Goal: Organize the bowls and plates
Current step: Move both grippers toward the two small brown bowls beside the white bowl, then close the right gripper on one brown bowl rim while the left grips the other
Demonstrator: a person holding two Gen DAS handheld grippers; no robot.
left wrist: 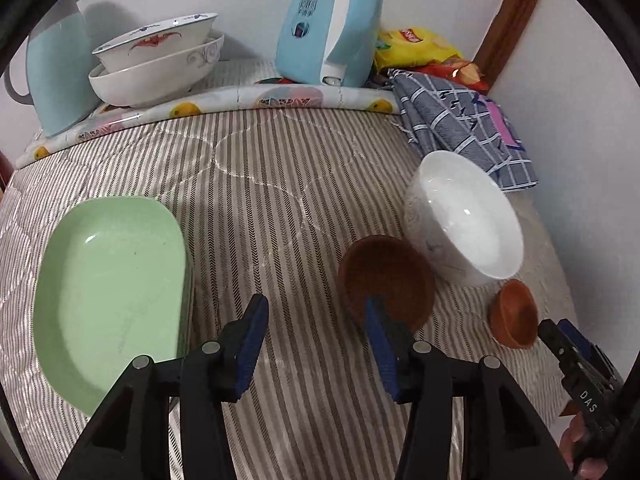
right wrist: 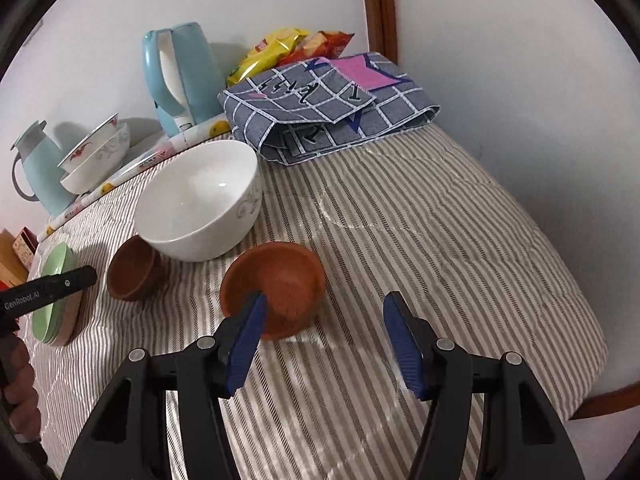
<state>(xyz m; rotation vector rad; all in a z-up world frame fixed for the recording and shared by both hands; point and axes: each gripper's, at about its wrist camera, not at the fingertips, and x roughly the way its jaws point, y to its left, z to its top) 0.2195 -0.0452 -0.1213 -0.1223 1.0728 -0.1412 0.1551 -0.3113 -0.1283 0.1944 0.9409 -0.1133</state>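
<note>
Up close in the left wrist view: left gripper, jaws partway apart, nothing between the pads, only striped quilt underneath. Green plate lying flat just to the left of it, looks like a stack going by the right wrist view. Dark brown bowl right behind the right-hand pad, hard to say whether touching. White bowl next, snug against the dark one. Small orange-brown bowl further right, near the white one, with the right gripper poking in beside it.

Over in the right wrist view: right gripper spread fairly wide, holding nothing, left-hand pad overlapping the orange-brown bowl's near rim, contact unclear.

Way at the back: pale blue jug, two stacked patterned bowls, blue kettle, snack bags, folded checked cloth.
</note>
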